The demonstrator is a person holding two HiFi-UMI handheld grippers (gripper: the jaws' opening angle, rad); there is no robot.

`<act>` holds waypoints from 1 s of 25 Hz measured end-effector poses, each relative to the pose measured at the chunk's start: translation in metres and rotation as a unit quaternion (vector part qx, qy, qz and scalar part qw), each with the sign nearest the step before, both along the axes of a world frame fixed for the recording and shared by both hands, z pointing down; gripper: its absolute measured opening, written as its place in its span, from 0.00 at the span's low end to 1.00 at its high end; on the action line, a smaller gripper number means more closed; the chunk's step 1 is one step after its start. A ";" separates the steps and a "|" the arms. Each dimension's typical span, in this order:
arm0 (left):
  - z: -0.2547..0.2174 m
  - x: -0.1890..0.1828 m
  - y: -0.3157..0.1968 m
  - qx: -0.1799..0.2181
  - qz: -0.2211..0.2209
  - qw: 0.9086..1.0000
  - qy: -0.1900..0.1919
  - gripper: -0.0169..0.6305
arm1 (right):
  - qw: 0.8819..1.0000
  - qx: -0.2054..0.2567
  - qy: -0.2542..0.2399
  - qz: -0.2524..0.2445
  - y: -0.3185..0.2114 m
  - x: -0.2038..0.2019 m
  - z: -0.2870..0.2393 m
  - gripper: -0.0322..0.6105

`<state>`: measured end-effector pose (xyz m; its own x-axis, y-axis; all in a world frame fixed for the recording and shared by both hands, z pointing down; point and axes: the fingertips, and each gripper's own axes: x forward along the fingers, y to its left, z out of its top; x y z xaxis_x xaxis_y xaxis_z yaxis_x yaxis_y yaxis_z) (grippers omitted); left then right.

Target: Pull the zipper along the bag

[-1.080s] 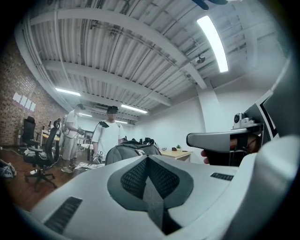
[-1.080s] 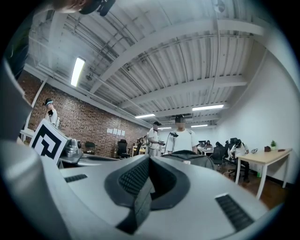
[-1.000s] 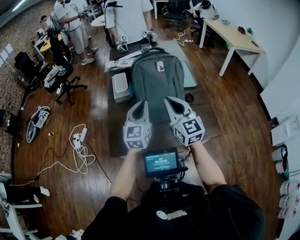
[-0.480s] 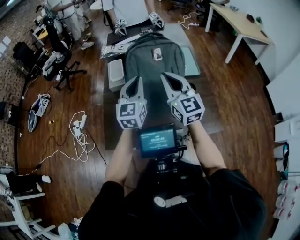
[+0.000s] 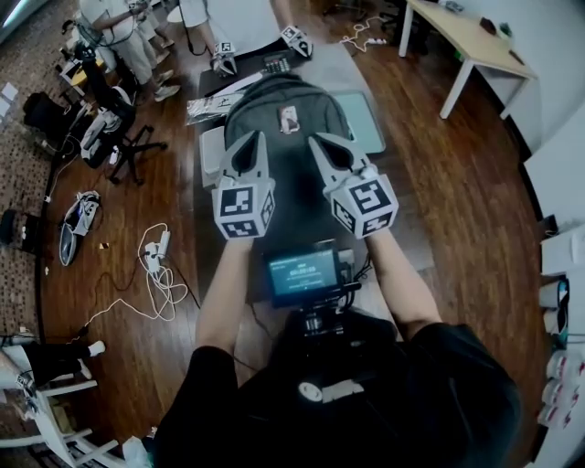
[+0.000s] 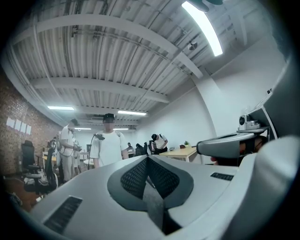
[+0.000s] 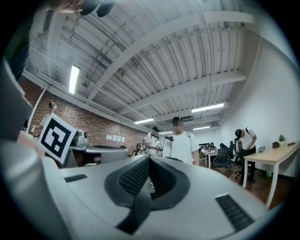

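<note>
A grey backpack (image 5: 285, 123) lies flat on a dark table (image 5: 206, 239), its top handle toward the far end. Both grippers are held up above its near half, tilted upward so their cameras see only the room and ceiling. My left gripper (image 5: 249, 144) is shut with nothing between its jaws; in the left gripper view its jaws (image 6: 147, 161) meet at the tip. My right gripper (image 5: 322, 146) is also shut and empty, its tip (image 7: 149, 161) closed in the right gripper view. The bag's zipper is too small to make out.
A white box (image 5: 212, 155) and papers (image 5: 219, 105) lie left of the backpack. A person in white (image 5: 239, 18) stands at the table's far end holding two grippers. Cables (image 5: 154, 283) trail on the wood floor at left; a light desk (image 5: 471, 46) stands at far right.
Both grippers have risen and shifted a little left in the head view, now covering more of the backpack's near half. Their jaws stayed shut.
</note>
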<state>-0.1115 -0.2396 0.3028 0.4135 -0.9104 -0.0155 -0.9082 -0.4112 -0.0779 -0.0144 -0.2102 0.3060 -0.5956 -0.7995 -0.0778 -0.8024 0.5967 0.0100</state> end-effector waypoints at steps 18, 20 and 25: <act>0.037 -0.006 -0.141 -0.217 0.314 0.883 -0.273 0.69 | 0.999 -0.033 -0.023 0.015 -0.051 0.067 0.023 0.07; 0.056 -0.012 -0.153 -0.265 0.340 0.858 -0.278 0.72 | 0.999 -0.033 -0.016 0.026 -0.059 0.076 0.029 0.07; 0.091 -0.026 -0.156 -0.370 0.379 0.809 -0.255 0.73 | 0.998 -0.050 -0.012 0.040 -0.066 0.086 0.034 0.07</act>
